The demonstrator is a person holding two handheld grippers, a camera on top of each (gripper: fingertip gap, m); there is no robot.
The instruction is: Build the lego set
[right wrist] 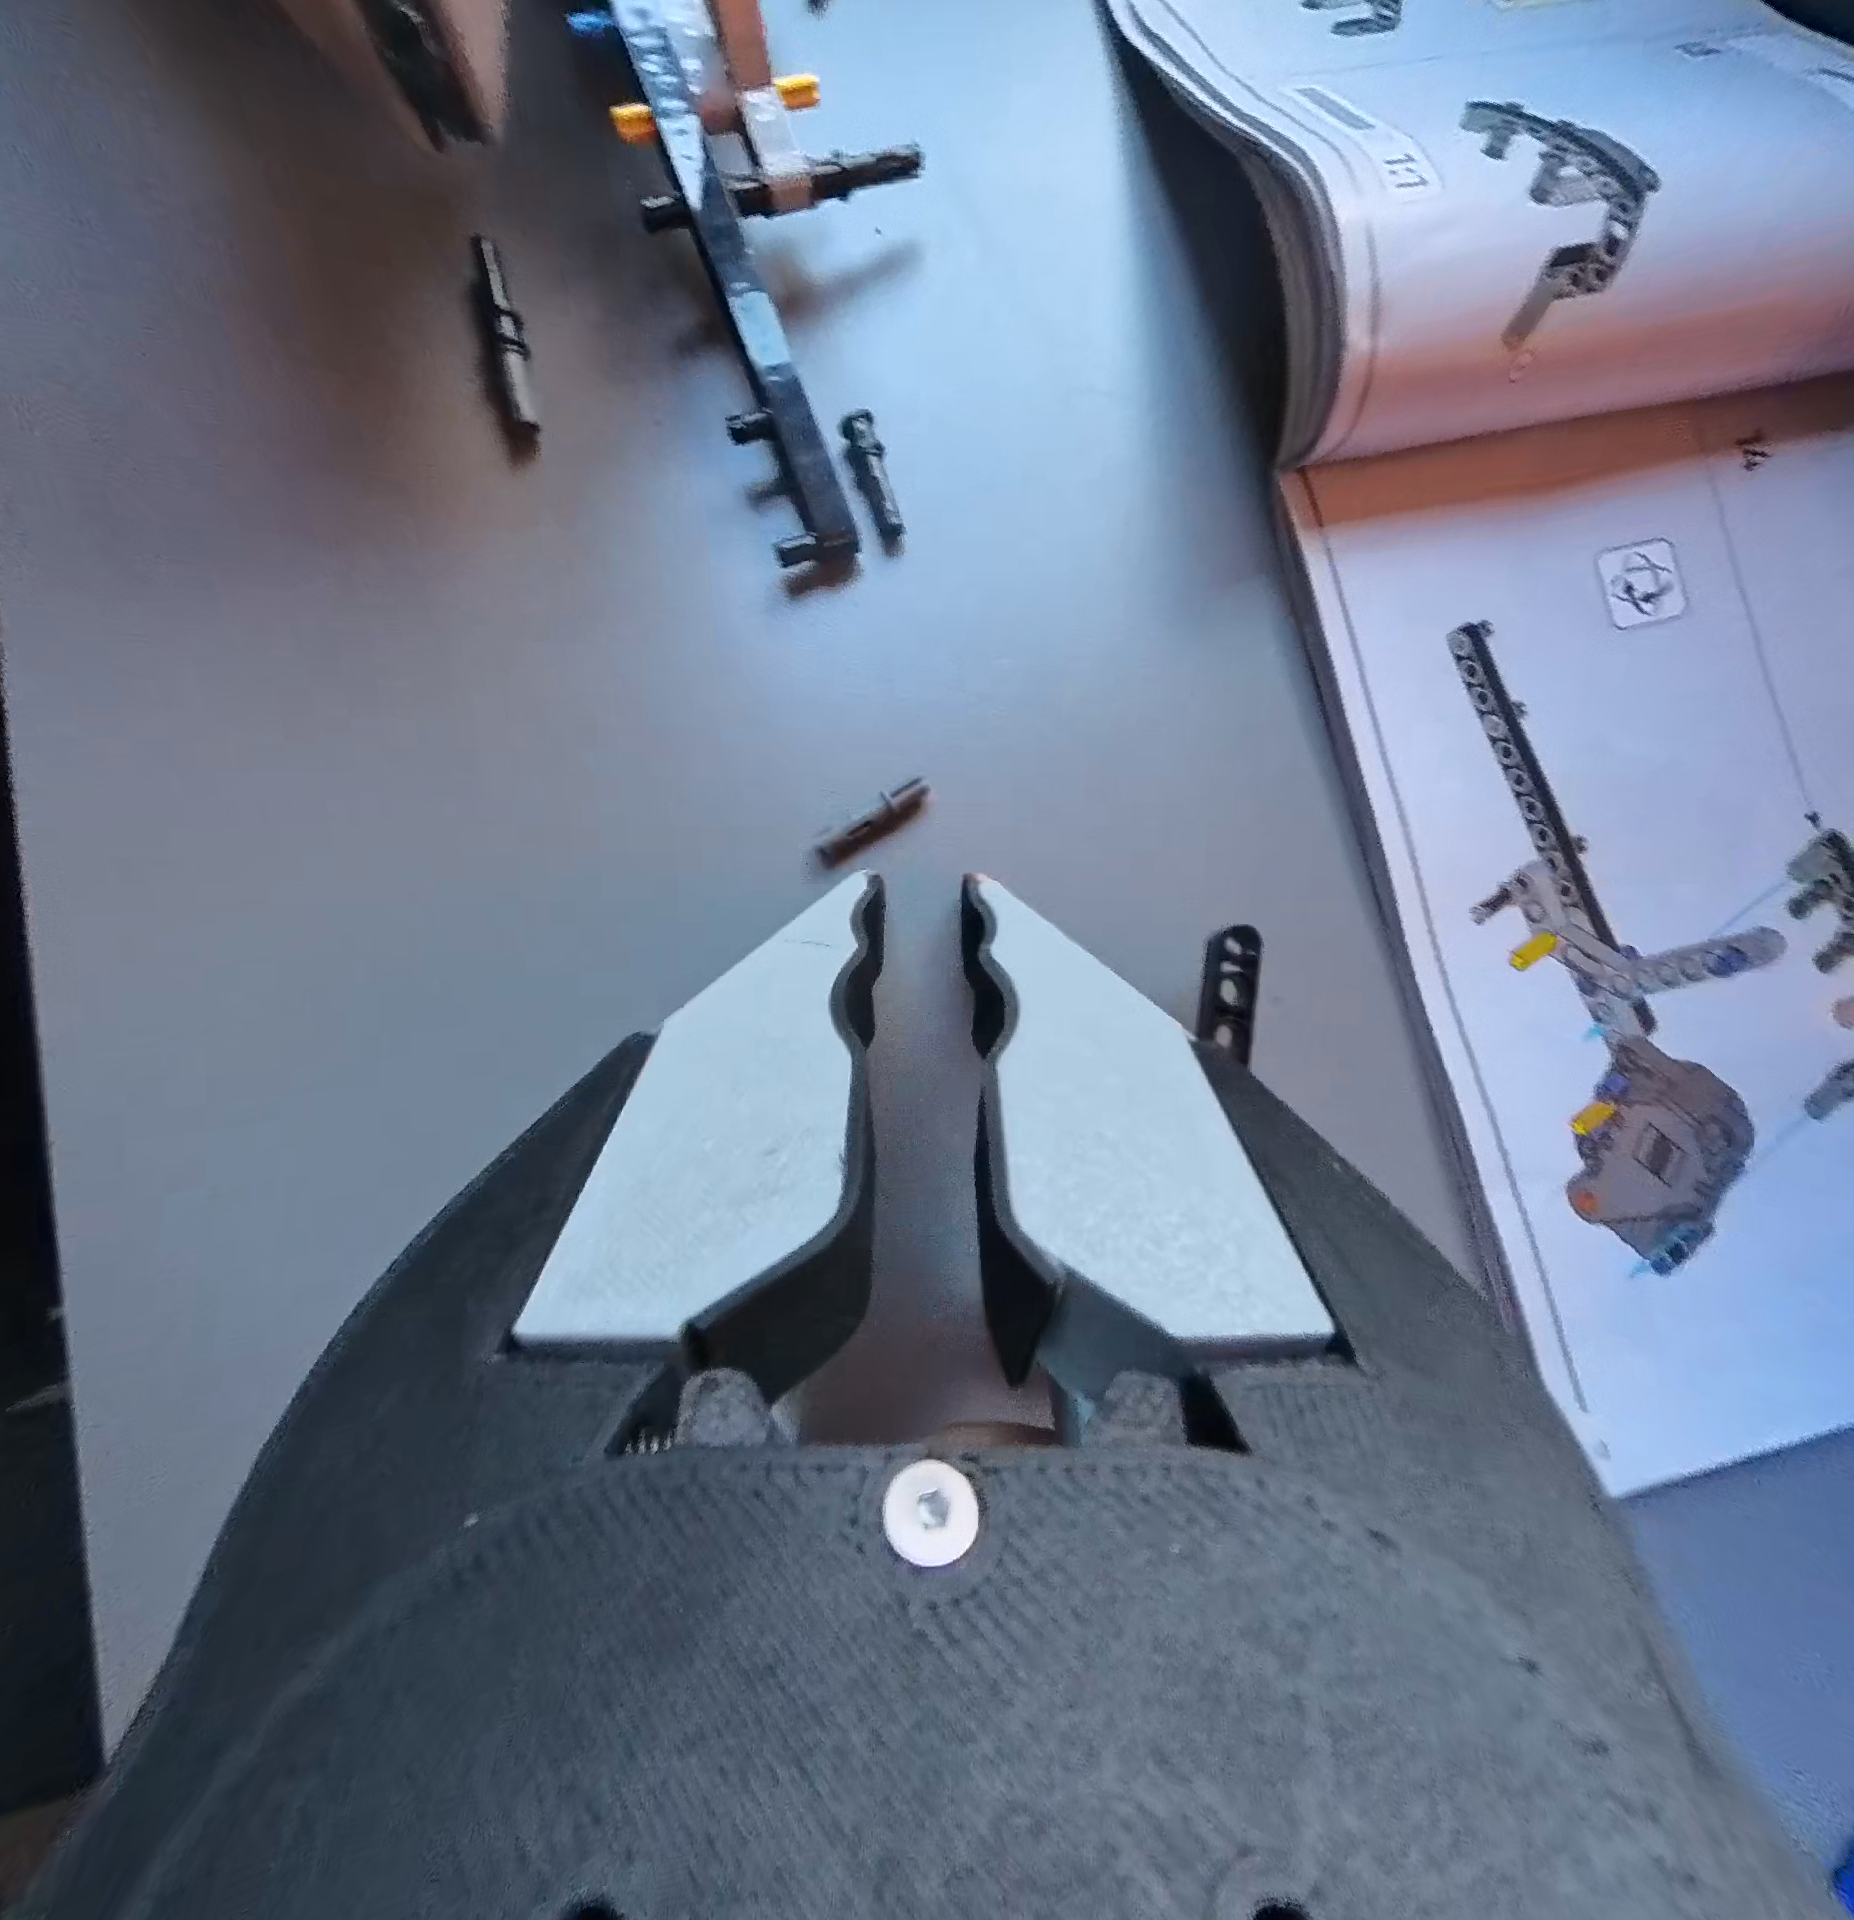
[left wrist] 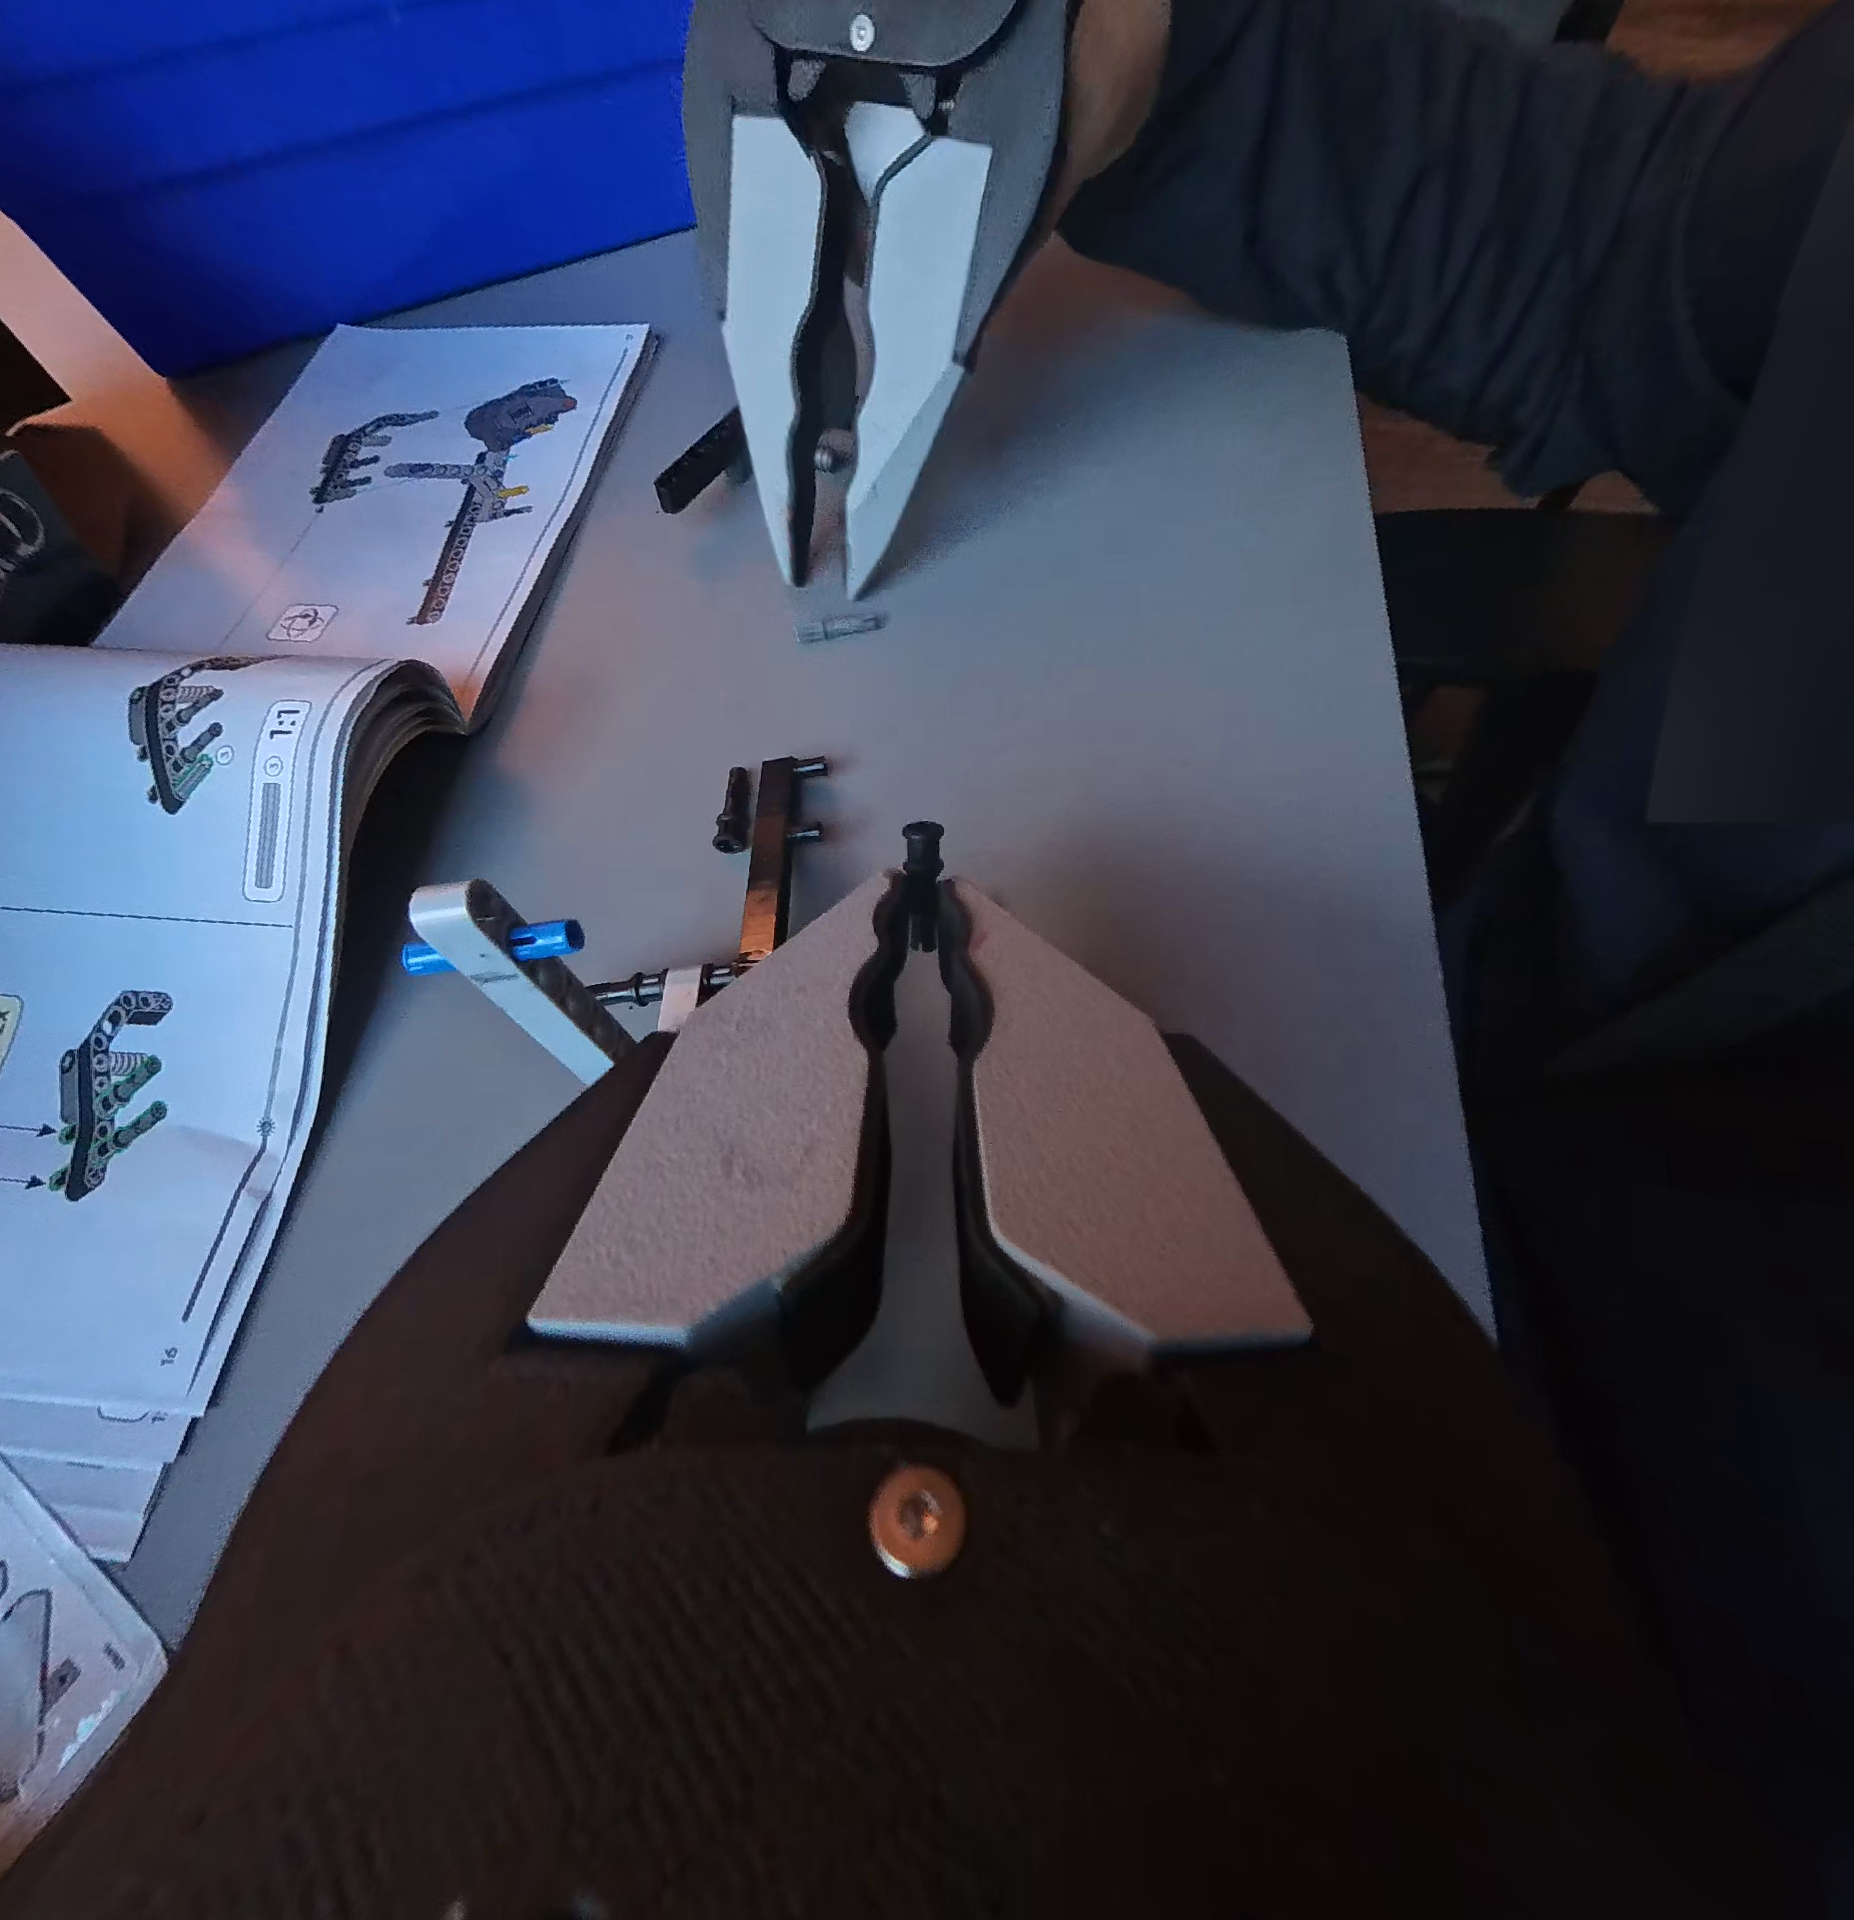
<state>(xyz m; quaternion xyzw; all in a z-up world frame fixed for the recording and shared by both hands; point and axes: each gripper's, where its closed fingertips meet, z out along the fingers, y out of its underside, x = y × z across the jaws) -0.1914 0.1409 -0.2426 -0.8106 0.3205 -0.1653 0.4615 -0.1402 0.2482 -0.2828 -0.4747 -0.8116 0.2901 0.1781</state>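
Two grippers over a half-built lego beam

Two fingers of the left gripper (left wrist: pixel 918 883) pinch a small black pin (left wrist: pixel 921 854) by its lower half, its flanged head poking out past the tips, just above the grey counter (left wrist: pixel 1162 727). Just left of those tips lies the task's assembly: a long black beam (left wrist: pixel 767 862) with black pins jutting from its side, joined near the gripper to a white beam (left wrist: pixel 487 930) that carries a blue pin (left wrist: pixel 549 935). One loose black pin (left wrist: pixel 733 810) rests right beside the black beam.

Farther out, a small grey pin (left wrist: pixel 840 627) lies alone on the counter. The right gripper (right wrist: pixel 923 883) points down at it, fingers spread a little with nothing between them, tips just short of the pin. A short black beam (right wrist: pixel 1232 987) lies beside that gripper, partly hidden behind it.

Along the counter's edge an open instruction booklet (left wrist: pixel 175 935) shows build diagrams. Beyond the booklet stands a blue bin (left wrist: pixel 331 156), and a dark sleeve (left wrist: pixel 1422 260) reaches in behind the right gripper.
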